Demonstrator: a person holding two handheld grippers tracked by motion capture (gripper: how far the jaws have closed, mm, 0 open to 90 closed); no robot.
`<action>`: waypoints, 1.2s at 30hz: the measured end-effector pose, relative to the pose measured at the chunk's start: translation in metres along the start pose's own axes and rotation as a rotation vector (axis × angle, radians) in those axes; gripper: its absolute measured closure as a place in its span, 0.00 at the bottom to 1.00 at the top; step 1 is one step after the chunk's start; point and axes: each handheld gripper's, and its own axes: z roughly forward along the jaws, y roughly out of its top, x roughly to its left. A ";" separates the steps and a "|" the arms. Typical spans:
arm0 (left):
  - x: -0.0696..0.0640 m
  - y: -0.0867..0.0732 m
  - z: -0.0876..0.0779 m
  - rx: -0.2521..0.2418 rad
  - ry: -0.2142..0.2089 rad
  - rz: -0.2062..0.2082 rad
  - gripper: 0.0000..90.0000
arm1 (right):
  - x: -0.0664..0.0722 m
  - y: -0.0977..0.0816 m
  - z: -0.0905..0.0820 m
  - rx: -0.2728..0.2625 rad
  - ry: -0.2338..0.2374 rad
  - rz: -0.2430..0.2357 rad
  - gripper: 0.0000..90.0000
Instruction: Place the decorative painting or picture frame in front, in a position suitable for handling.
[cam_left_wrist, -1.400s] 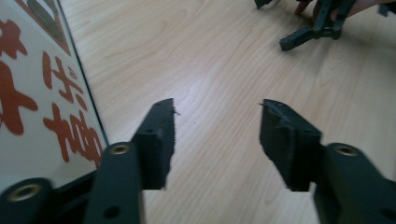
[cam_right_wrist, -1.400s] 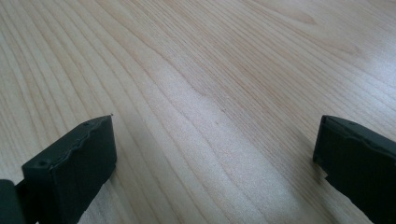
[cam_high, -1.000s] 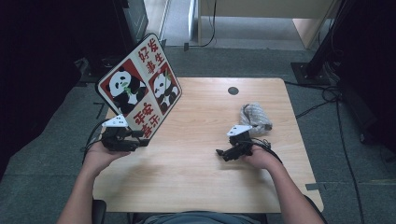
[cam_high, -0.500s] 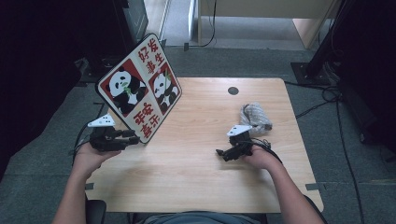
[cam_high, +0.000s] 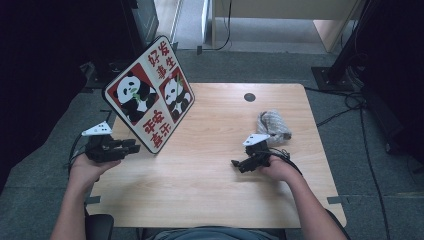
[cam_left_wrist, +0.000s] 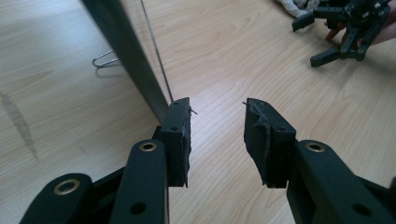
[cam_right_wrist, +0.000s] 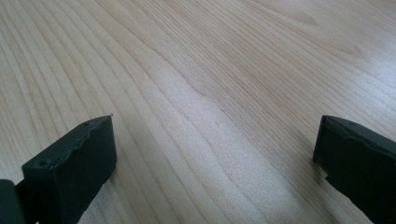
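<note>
The panda board (cam_high: 149, 100) stood tilted on the bench (cam_high: 210, 200) near its far left corner, its lower corner resting on the wood close to the left edge and its upper part leaning out past that edge. In the left gripper view its dark edge (cam_left_wrist: 126, 51) ran down to the wood just beside the left finger, with a wire clip (cam_left_wrist: 103, 59) lying behind it.

The left gripper (cam_high: 127, 148) hung at the left edge of the bench, just short of the board's lower corner, held level with its fingers (cam_left_wrist: 180, 135) pointing across the bench toward the board. The fingers had just been closing, yet a gap remained and nothing lay between them; they were released, gripping nothing. The left hand (cam_high: 90, 167) and forearm came in from the near left corner, partly off the bench.

The right gripper (cam_high: 240, 164) rested low near the right part of the bench, its fingers (cam_right_wrist: 70, 163) spread wide over bare wood and holding nothing. The right hand (cam_high: 275, 167) lay behind it, the forearm angled in from the near right corner. A crumpled grey bundle (cam_high: 272, 125) sat just beyond it, toward the far right.

Between the two grippers the middle of the bench lay bare, as did the whole near edge. A dark round hole (cam_high: 249, 97) marked the far edge.
</note>
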 end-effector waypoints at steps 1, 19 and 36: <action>0.001 -0.001 -0.002 -0.005 0.004 -0.005 0.69 | 0.000 0.000 0.000 0.000 0.000 0.000 0.00; 0.024 0.021 -0.020 -0.032 0.053 -0.069 0.71 | 0.000 0.000 0.000 -0.001 0.000 -0.002 0.00; 0.034 0.083 -0.036 -0.033 0.077 -0.072 0.70 | 0.000 0.000 0.000 -0.001 -0.001 -0.002 0.00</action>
